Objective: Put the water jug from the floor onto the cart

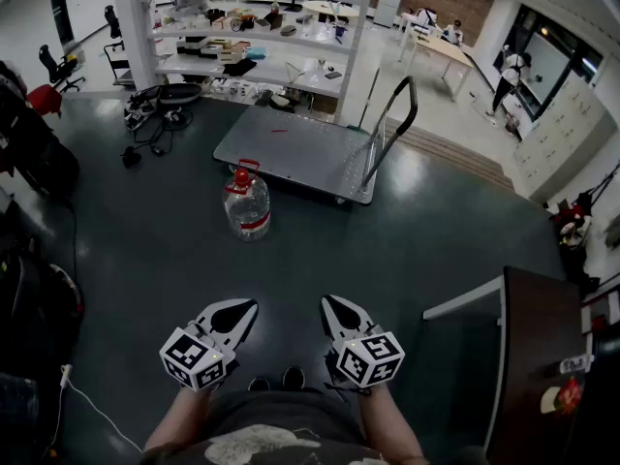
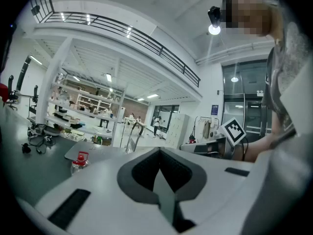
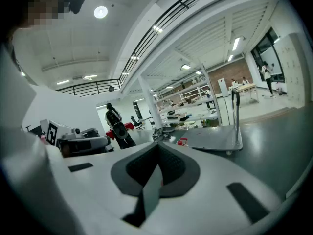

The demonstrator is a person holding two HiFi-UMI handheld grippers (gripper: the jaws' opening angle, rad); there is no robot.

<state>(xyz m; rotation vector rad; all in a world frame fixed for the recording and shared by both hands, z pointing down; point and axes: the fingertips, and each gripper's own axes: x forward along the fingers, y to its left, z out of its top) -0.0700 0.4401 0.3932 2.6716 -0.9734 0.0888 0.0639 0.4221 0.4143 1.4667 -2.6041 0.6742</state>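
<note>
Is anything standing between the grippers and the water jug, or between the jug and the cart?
Nothing visible. Only bare floor lies between the left gripper, the right gripper and the water jug, and the jug stands right beside the cart.

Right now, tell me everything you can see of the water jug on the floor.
The water jug is a clear plastic bottle with a red cap, a red carry handle and a red-and-white label band low on its body. It stands upright on the dark floor, just before the flat cart, seemingly apart from it. Only the floor touches it.
</note>
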